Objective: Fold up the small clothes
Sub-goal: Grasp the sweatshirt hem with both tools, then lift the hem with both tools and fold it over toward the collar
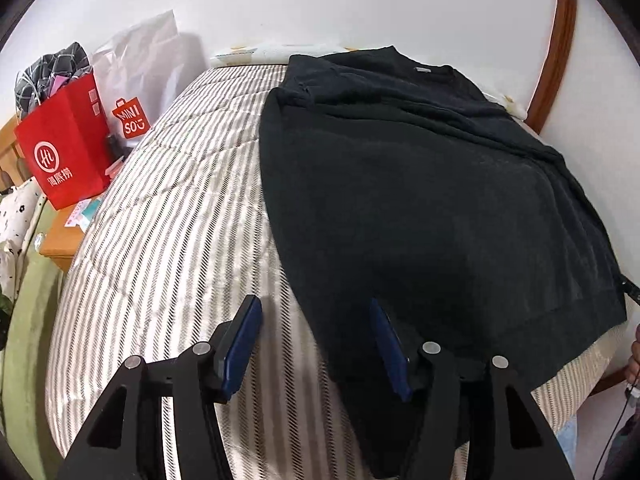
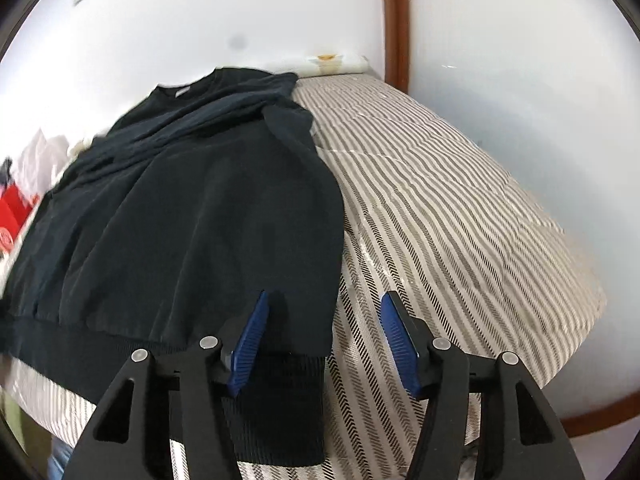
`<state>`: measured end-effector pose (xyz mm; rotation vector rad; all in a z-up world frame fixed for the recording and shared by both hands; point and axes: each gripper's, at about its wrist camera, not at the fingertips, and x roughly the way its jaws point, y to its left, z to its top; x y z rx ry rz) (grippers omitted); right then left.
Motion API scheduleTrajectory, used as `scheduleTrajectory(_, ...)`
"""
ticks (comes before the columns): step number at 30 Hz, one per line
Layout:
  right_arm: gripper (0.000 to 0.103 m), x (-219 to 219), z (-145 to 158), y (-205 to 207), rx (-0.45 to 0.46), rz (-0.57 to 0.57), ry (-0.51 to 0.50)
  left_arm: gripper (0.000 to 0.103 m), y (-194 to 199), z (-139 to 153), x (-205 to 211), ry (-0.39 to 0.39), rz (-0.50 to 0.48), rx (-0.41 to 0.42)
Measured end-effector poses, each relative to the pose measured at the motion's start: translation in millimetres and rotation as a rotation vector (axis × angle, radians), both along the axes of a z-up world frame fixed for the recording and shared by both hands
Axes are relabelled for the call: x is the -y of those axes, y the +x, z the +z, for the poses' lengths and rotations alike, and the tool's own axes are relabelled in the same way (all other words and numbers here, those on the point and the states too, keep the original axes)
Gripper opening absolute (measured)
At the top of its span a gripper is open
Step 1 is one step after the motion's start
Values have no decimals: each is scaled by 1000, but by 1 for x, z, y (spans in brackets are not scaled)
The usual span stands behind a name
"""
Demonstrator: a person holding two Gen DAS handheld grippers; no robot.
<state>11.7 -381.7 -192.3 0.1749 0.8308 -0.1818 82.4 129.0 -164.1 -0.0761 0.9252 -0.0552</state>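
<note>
Now mid-fold: black long-sleeved knit sweatshirt [image 1: 420, 184] spread on striped quilted bed cover [image 1: 172, 216], sleeves drawn across the chest, left gripper [image 1: 316, 344] and right gripper [image 2: 324, 340] both parted, pinching nothing, over the hem corners. Next, probably closing on that ribbed hem and carrying it toward the collar. Beside the bed, red paper shopping bag [image 1: 64, 144] stuffed with checked cloth.

both wrist views angled down, close; share black sweater [image 1: 420, 184] [image 2: 192, 208].

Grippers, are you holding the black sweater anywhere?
No. The left gripper and right gripper are both open over the black sweater's bottom corners, gripping nothing.
</note>
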Motion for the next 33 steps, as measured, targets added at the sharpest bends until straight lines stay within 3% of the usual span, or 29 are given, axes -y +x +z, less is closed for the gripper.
scheduleTrajectory(5,60,-4,2,17,3,-27,0,53,2,-2,9,13,51,43)
scheduleTrajectory(8,59,-19,5,29,-5,1,-37,41,5,-2,17,41,61,56)
scheduleTrajectory(10,42,-28,5,37,-4,29,-41,27,10,-1,20,37,52,47)
scheduleTrajectory(11,36,-31,5,40,-4,45,-27,14,13,0,22,34,52,40)
scheduleTrajectory(12,21,-32,6,44,-5,53,-20,9,18,2,21,19,50,22)
scheduleTrajectory(13,10,-33,7,47,-9,63,-9,8,20,2,21,9,50,9)
scheduleTrajectory(15,8,-33,9,49,-7,76,6,6,21,5,17,-24,59,-15)
scheduleTrajectory(20,7,-19,32,22,95,117,64,6,3,24,5,-92,39,25)
scheduleTrajectory(28,6,2,57,-26,181,143,109,6,-39,59,-3,-176,-56,73)
scheduleTrajectory(33,6,9,69,-29,246,128,140,6,-46,76,-5,-208,-78,145)
